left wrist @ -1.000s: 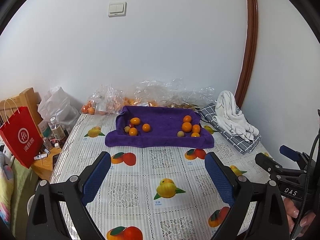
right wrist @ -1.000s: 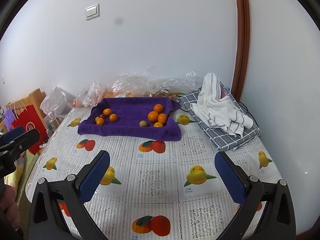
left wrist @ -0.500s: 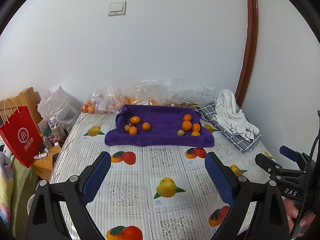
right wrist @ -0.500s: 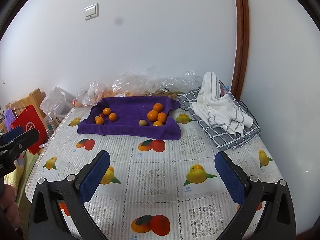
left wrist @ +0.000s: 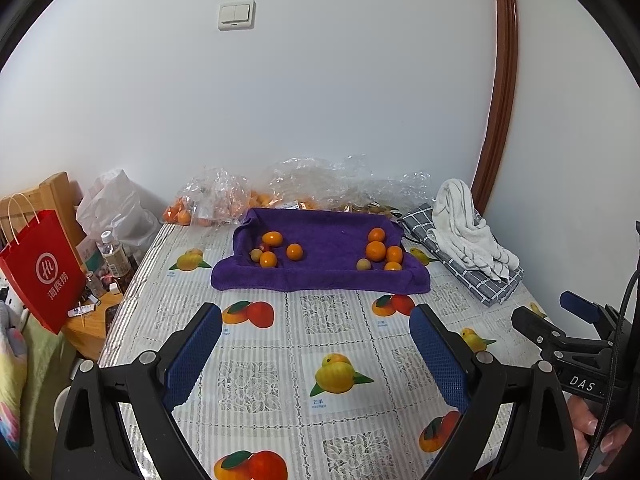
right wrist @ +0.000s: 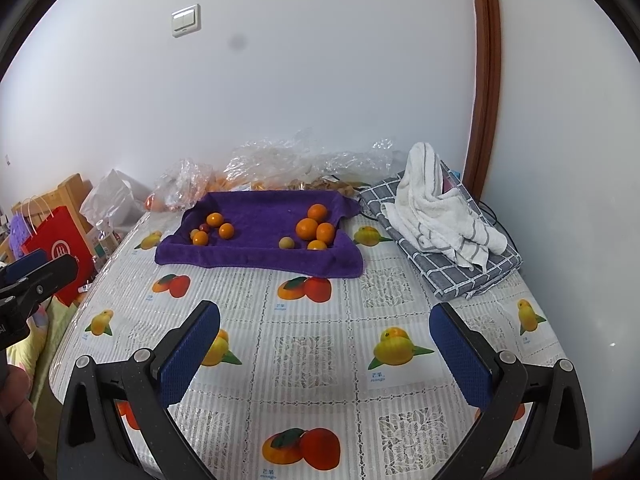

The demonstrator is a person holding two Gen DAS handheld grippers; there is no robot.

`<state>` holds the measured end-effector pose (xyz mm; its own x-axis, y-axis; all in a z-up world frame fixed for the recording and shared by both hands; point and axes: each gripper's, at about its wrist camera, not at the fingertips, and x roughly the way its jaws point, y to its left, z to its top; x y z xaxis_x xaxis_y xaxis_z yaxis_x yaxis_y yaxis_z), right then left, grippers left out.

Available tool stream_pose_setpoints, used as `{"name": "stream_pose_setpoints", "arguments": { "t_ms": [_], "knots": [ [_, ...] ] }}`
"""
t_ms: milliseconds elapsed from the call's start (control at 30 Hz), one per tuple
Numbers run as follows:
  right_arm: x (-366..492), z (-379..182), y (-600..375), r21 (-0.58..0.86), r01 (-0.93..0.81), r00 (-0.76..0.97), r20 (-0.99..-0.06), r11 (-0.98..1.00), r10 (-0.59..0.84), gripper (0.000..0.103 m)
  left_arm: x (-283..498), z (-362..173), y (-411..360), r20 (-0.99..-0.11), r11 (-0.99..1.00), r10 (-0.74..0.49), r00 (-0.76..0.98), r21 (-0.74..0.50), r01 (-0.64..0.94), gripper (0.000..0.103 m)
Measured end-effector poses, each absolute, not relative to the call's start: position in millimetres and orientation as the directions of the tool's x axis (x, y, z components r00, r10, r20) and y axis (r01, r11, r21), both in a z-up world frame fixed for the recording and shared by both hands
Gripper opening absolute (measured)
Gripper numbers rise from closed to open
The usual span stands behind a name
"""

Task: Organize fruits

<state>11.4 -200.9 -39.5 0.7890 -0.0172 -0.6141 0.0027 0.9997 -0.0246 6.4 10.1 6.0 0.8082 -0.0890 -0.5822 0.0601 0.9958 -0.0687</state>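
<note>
A purple towel [left wrist: 324, 276] [right wrist: 256, 258] lies at the far side of the table, folded up like a shallow tray. On it sit two groups of small fruit: oranges on the left [left wrist: 273, 249] [right wrist: 216, 229] and oranges on the right [left wrist: 380, 250] [right wrist: 314, 229], each with a small pale fruit beside them. My left gripper [left wrist: 316, 352] hovers open over the near table, well short of the towel, with nothing between its blue pads. My right gripper [right wrist: 326, 350] is likewise open and empty above the fruit-print tablecloth [right wrist: 304, 344].
Clear plastic bags of oranges [left wrist: 216, 204] [right wrist: 184, 188] lie behind the towel against the wall. A white striped towel on a grey checked cloth [left wrist: 464, 240] [right wrist: 440, 224] sits at the right. A red paper bag [left wrist: 40, 268], bottles and a wooden stand crowd the left edge.
Both views have shifted slightly, with the towel and fruit sitting a little higher in frame than a second ago. Both grippers stay open and the fruit has not moved.
</note>
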Motion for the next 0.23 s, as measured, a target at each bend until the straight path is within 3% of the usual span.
{"name": "stream_pose_setpoints", "arguments": {
  "t_ms": [233],
  "knots": [
    [14.7, -42.9, -201.1, -0.025, 0.001, 0.782, -0.622, 1.0, -0.016, 0.103, 9.1, 4.7, 13.1, -0.581, 0.996, -0.088, 0.809, -0.062, 0.064, 0.095]
  ]
}}
